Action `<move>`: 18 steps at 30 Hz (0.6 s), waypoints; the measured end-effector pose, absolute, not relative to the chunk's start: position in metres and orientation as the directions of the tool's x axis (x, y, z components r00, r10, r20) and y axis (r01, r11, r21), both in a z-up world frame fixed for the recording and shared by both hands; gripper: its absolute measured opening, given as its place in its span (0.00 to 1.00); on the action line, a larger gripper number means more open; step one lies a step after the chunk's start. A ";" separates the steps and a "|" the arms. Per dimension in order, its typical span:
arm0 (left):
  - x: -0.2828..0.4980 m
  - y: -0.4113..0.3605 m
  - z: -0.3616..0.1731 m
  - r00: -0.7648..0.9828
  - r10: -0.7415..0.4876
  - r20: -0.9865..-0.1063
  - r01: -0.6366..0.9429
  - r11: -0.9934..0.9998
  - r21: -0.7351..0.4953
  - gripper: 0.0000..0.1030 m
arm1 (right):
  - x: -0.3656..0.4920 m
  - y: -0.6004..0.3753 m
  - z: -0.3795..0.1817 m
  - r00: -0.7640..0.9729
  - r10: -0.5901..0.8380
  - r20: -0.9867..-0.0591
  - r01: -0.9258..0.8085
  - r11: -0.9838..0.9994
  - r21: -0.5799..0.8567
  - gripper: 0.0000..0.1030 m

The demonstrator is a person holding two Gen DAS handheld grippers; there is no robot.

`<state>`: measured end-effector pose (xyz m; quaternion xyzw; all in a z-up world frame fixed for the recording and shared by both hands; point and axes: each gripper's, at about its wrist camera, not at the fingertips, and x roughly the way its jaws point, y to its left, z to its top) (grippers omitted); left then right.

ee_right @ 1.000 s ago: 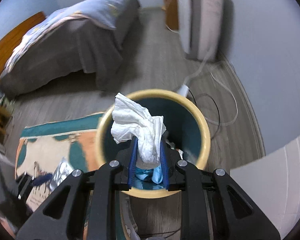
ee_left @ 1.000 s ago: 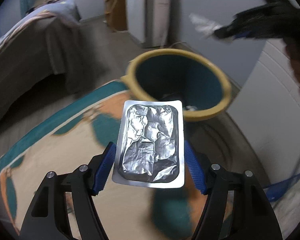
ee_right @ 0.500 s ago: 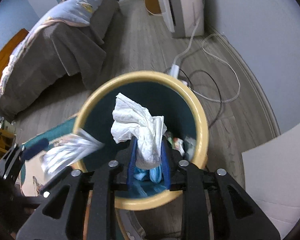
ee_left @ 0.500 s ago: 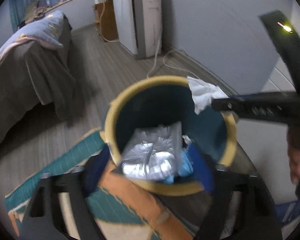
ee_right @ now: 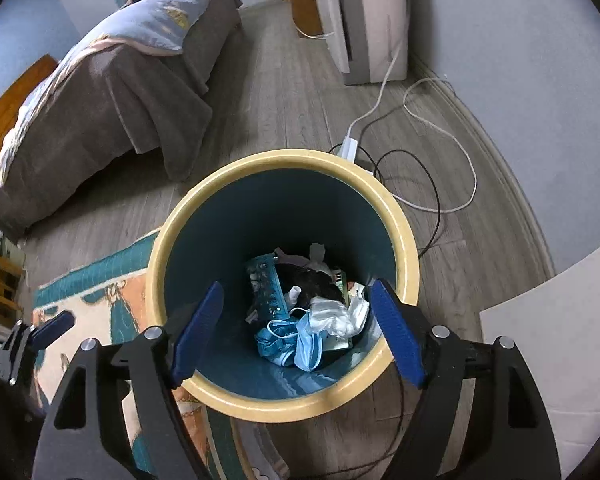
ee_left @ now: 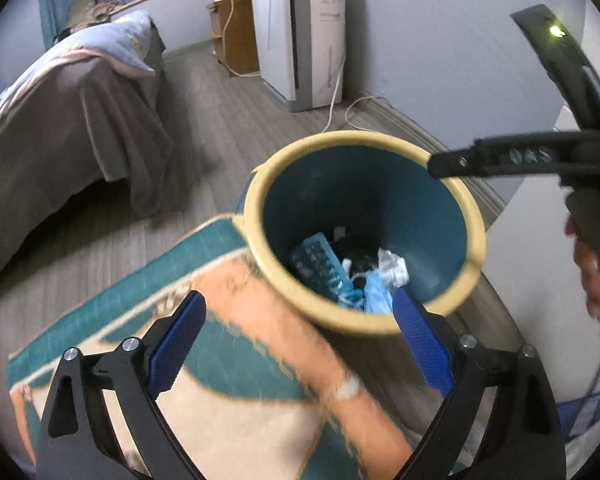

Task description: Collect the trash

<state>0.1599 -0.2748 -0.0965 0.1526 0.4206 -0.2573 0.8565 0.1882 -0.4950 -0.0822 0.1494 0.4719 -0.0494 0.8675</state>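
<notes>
Right, both tools are over the bin: reading it off as I see it.
Left gripper (ee_left: 296,344): jaws spread wide, nothing between the blue pads; it hangs over the rug (ee_left: 228,360) with its right pad at the near rim of the bin.
Right gripper (ee_right: 296,334): jaws have just been opening, now spread, nothing pinched; I'm looking straight down between them into the bin.
Bin (ee_right: 404,236): round, cream rim, teal inside, standing on the wood floor (ee_right: 284,92) at the rug's far corner.
Tissue (ee_right: 332,314): crumpled white wad lying loose at the bottom of the bin, below and between my right pads, touching neither.
Face mask (ee_right: 296,342): pale blue, with ear loops, heaped against the tissue on the side nearest me.
Other trash (ee_right: 266,286): a teal blister-type pack and something dark; I can't make out more.
Person's hand (ee_left: 592,272): at the right edge of my left view, wrapped round the right tool's handle.
Cables (ee_right: 432,160): white and black, looping on the floor behind the bin.
</notes>
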 end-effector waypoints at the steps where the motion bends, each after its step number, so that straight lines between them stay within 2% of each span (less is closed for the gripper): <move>1: 0.155 -0.273 -0.093 0.516 -0.306 -0.800 0.565 0.824 0.049 0.91 | 0.187 -0.493 -0.080 0.550 0.047 -0.834 0.223 0.954 0.201 0.76; 3: 0.141 -0.263 -0.082 0.518 -0.292 -0.804 0.556 0.829 0.058 0.91 | 0.181 -0.487 -0.071 0.559 0.033 -0.828 0.211 0.961 0.180 0.79; 5: 0.132 -0.254 -0.066 0.530 -0.277 -0.802 0.542 0.837 0.069 0.91 | 0.169 -0.480 -0.058 0.577 0.015 -0.816 0.195 0.968 0.156 0.88; 6: 0.130 -0.250 -0.057 0.535 -0.278 -0.798 0.537 0.841 0.067 0.92 | 0.162 -0.476 -0.050 0.588 0.001 -0.809 0.191 0.971 0.141 0.96; 13: 0.086 -0.220 0.019 0.622 -0.278 -0.732 0.452 0.891 0.045 0.95 | 0.106 -0.460 -0.013 0.617 -0.050 -0.785 0.240 0.962 0.128 0.94; 18: 0.047 -0.211 0.045 0.694 -0.267 -0.668 0.417 0.906 0.071 0.95 | 0.059 -0.456 0.002 0.655 -0.100 -0.749 0.268 0.958 0.107 0.94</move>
